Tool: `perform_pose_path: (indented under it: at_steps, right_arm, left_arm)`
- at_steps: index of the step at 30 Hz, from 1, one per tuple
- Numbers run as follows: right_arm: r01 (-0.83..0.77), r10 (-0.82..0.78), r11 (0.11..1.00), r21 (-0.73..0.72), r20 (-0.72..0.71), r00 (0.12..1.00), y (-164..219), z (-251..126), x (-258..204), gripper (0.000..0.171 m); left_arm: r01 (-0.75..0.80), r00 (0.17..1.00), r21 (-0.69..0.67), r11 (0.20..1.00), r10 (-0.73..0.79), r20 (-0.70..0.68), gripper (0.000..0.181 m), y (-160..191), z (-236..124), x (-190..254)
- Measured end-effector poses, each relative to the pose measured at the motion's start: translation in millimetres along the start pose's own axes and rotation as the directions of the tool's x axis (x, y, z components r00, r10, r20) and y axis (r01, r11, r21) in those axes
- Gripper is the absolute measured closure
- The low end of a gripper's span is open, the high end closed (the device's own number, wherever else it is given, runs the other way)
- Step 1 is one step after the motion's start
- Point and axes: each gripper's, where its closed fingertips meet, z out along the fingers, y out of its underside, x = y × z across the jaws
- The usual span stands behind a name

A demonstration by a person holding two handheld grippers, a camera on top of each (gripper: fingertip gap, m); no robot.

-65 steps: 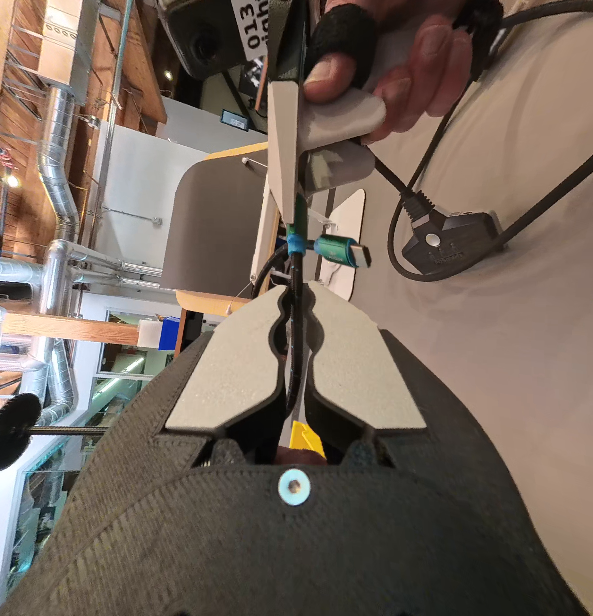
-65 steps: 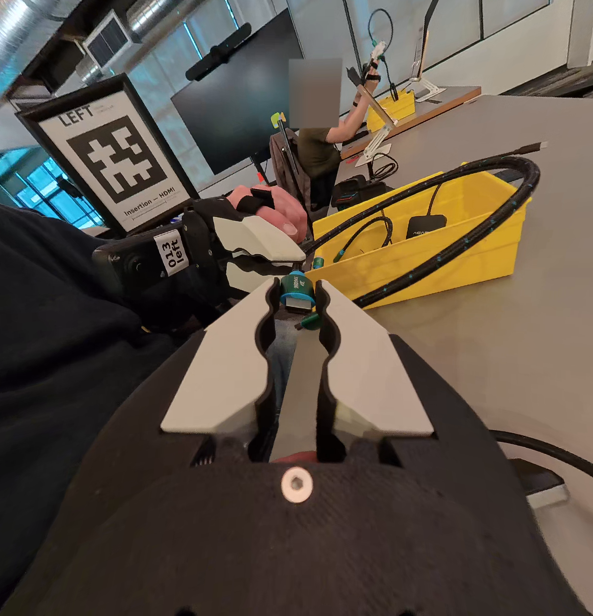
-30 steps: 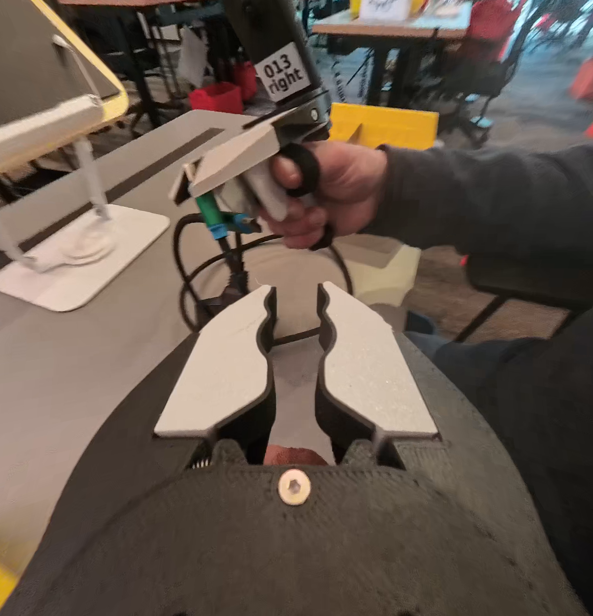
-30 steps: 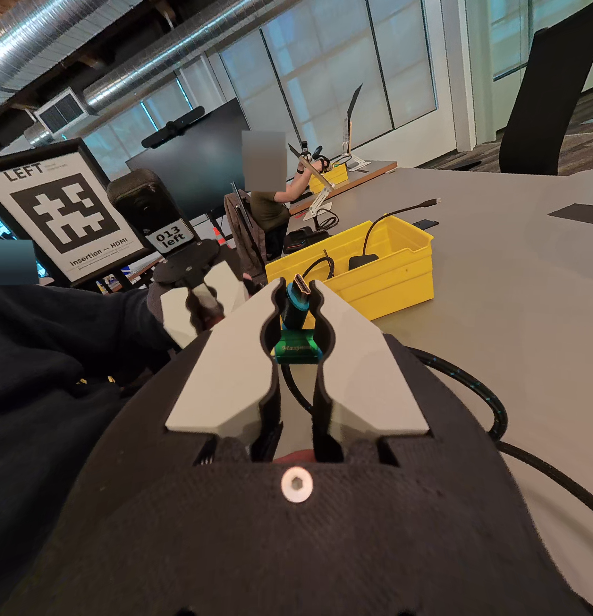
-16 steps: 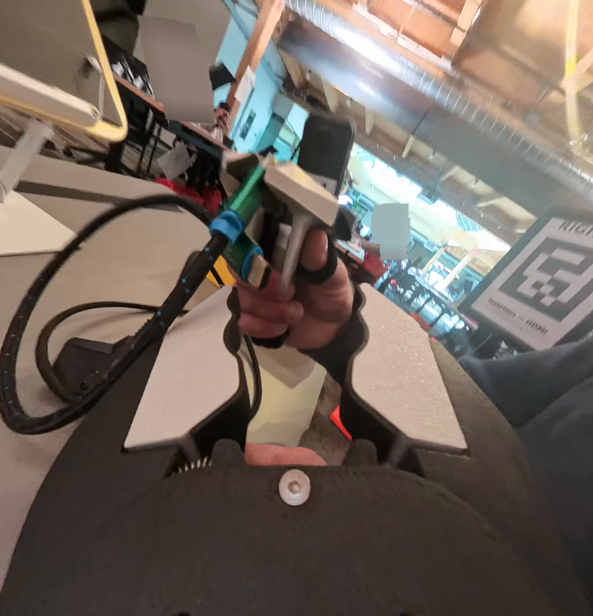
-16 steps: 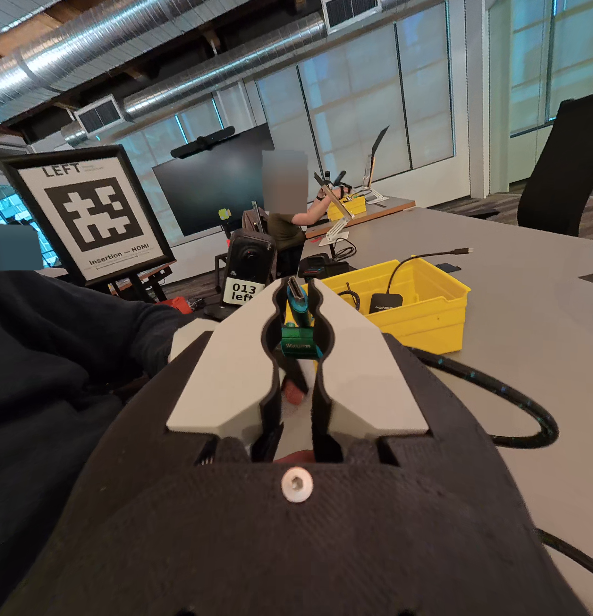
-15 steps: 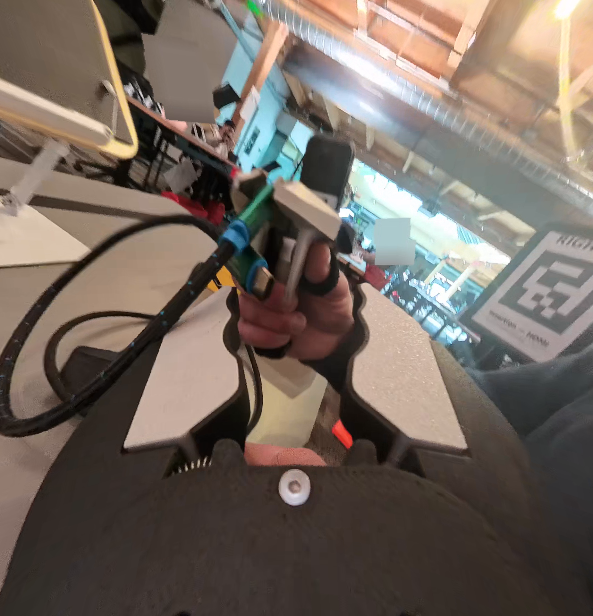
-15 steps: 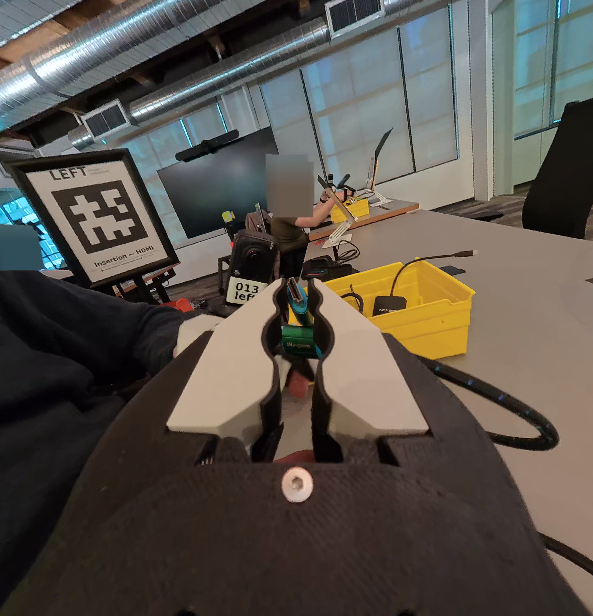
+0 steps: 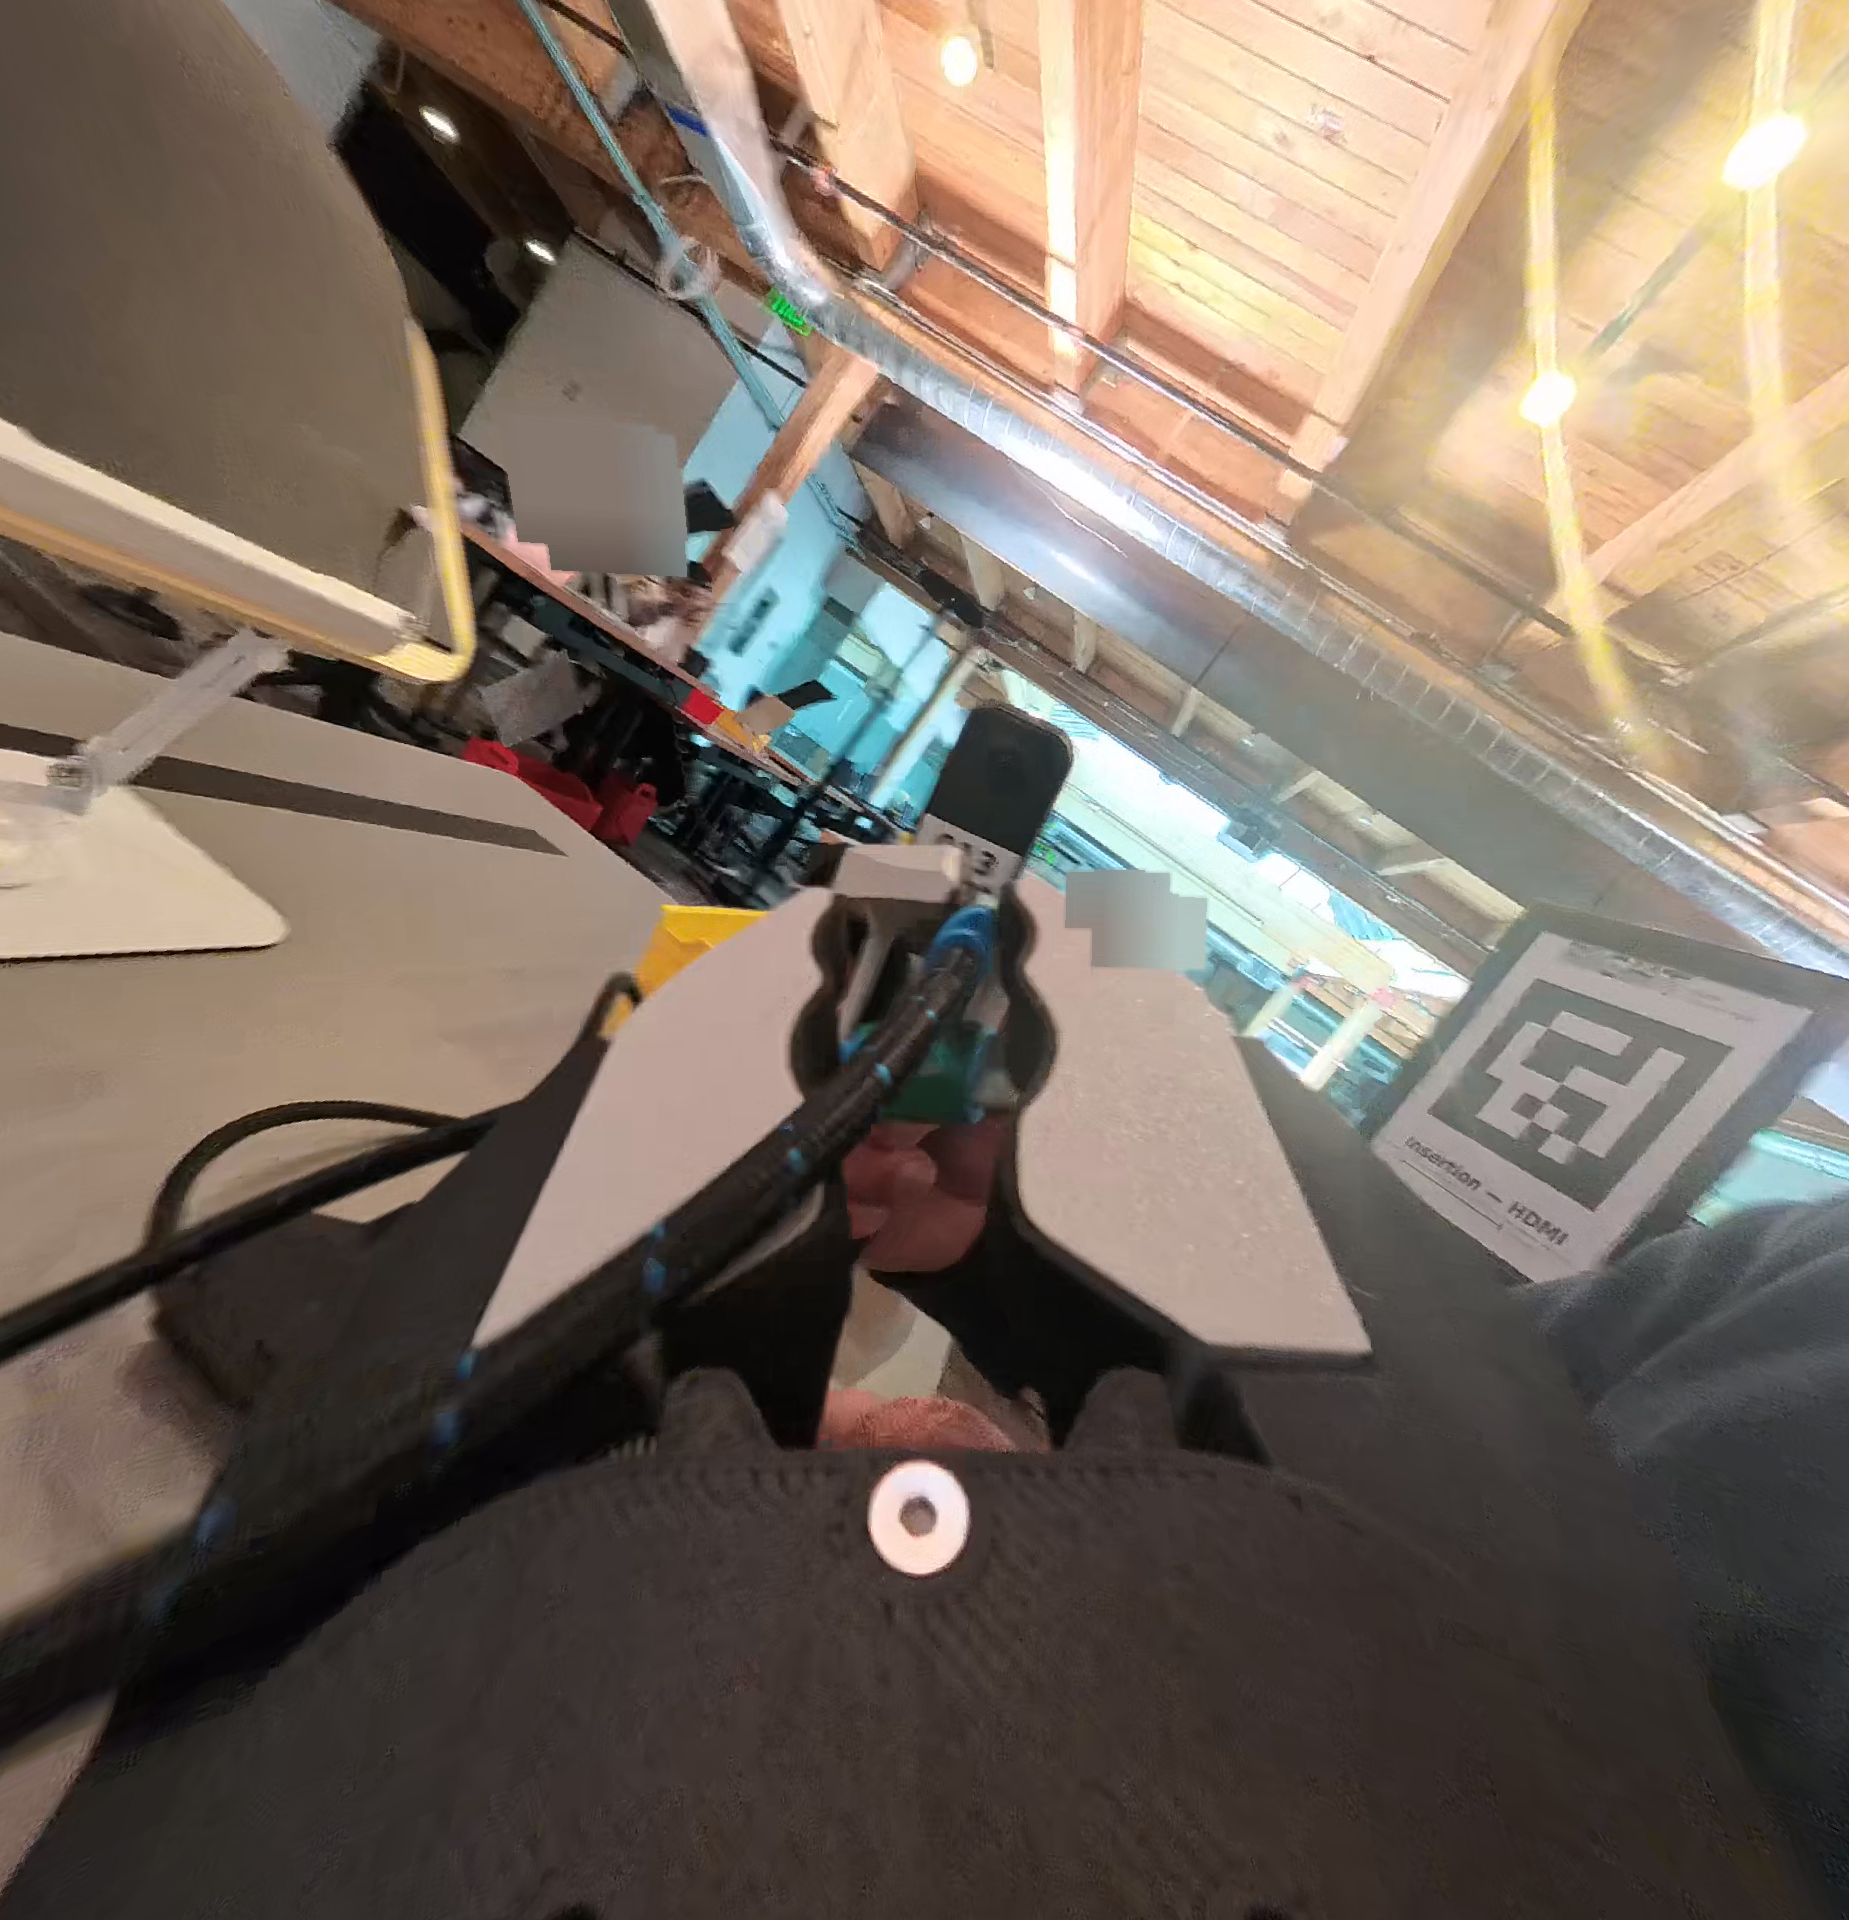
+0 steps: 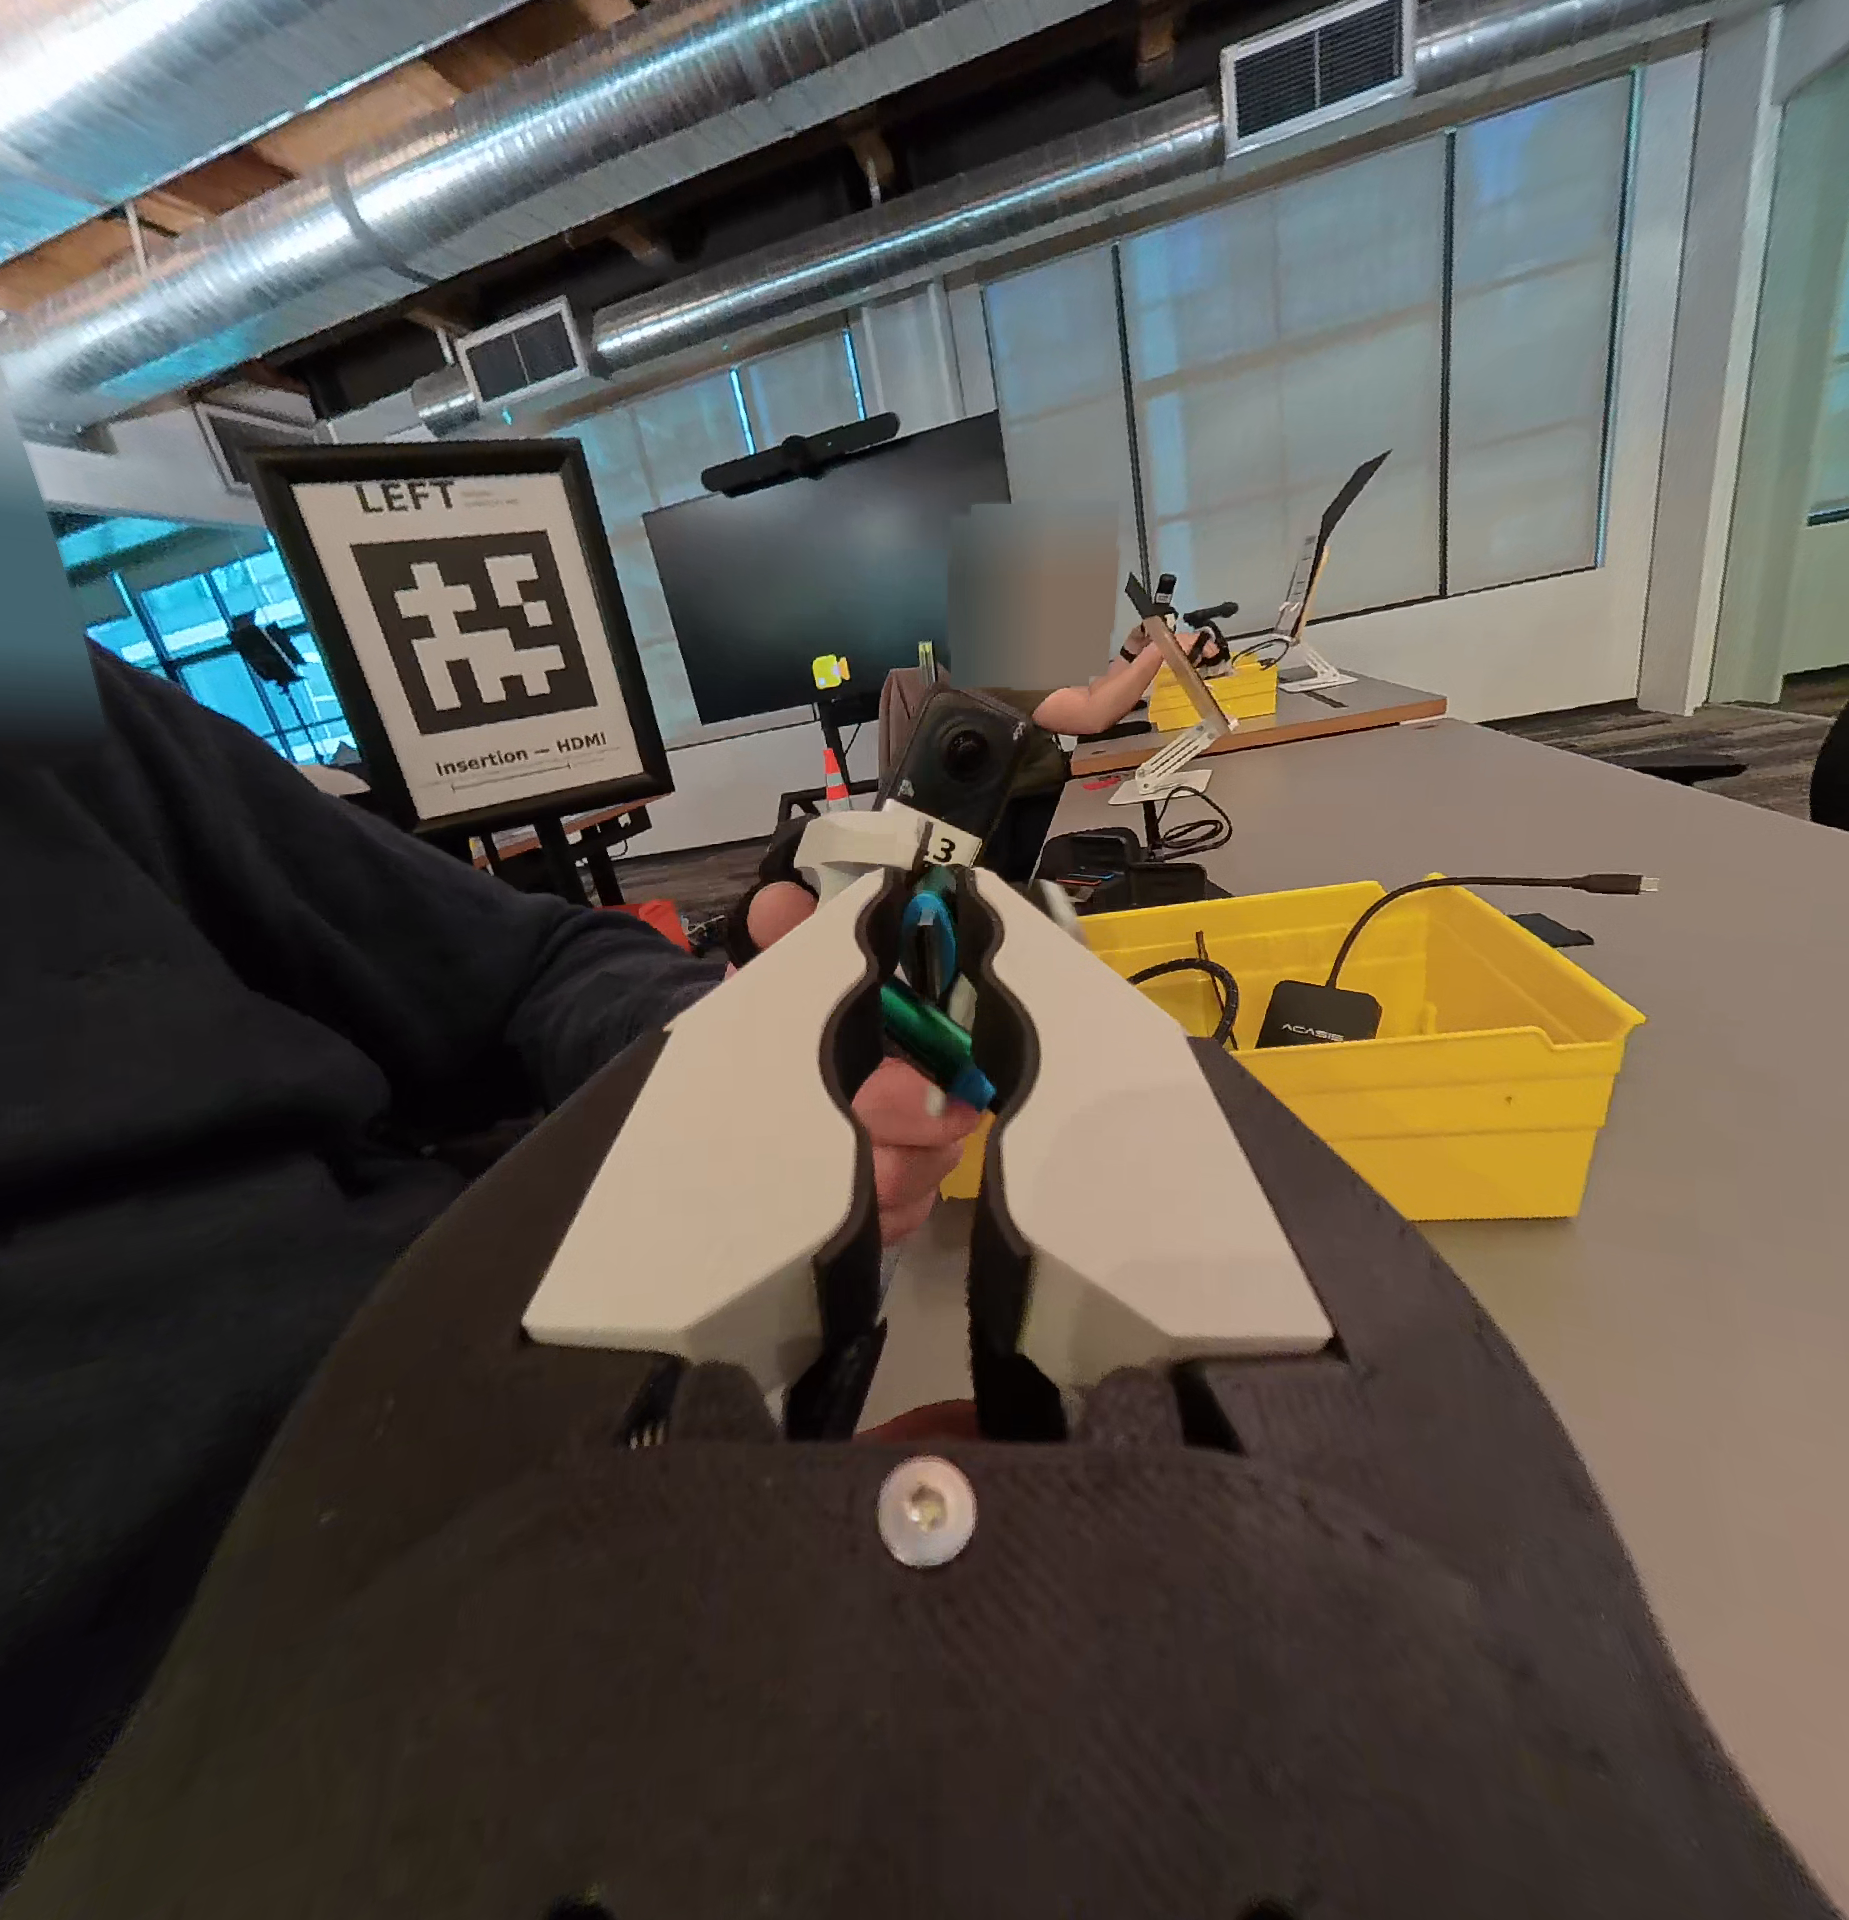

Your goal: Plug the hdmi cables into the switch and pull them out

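Locate the switch (image 9: pixel 245 1309) low and left of the left gripper (image 9: pixel 915 925), lying on the table (image 9: pixel 380 935), blurred, ports not legible. Follow the HDMI cable (image 9: pixel 608 1278) from the lower left up between the left jaws to the green HDMI plug (image 9: pixel 935 1086), seated in their notch near the tips. Record the left jaws as partly spread around that plug; cannot tell pinching from mere bracketing.

Find the same plug tilted in the notch of the right gripper (image 10: pixel 928 883), pinched there by jaws drawn close. Judge this as a mid-air transfer between grippers, well clear of the switch.

Count no insertion as done for this plug. Leave pending: release by one gripper, alignment to a port, push in, pull out. Disregard the yellow bin (image 10: pixel 1419 1132) right of the right jaws.
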Motion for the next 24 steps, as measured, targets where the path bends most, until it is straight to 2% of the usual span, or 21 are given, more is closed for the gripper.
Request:
perform_pose_path:
  at_steps: [1,9,13,16,19,24]
  right_arm:
    - [0.013,-0.013,1.000,-0.010,-0.004,1.000,2,-1,1,0.162]
    - [0.103,-0.107,0.991,-0.091,-0.041,0.993,7,-7,2,0.164]
    - [0.002,-0.001,0.996,-0.086,0.003,1.000,6,-9,-2,0.158]
    - [-0.180,0.185,0.981,-0.066,0.074,0.980,6,-13,-4,0.152]
    - [-0.340,0.341,0.940,-0.033,0.152,0.928,7,-14,-6,0.147]
    - [-0.415,0.401,0.910,-0.008,0.272,0.875,1,-5,-23,0.138]
  left_arm:
    - [0.004,0.999,-0.023,1.000,-0.005,-0.038,0.157,4,1,6]
    - [-0.059,0.998,-0.099,0.993,0.061,0.018,0.169,9,3,3]
    - [-0.262,0.964,-0.152,0.953,0.265,0.003,0.171,10,3,10]
    - [-0.431,0.901,-0.176,0.885,0.434,-0.023,0.171,6,1,18]
    - [-0.602,0.794,-0.191,0.775,0.607,-0.040,0.171,1,-1,26]
    - [-0.814,0.566,-0.248,0.526,0.814,-0.130,0.171,11,-1,40]
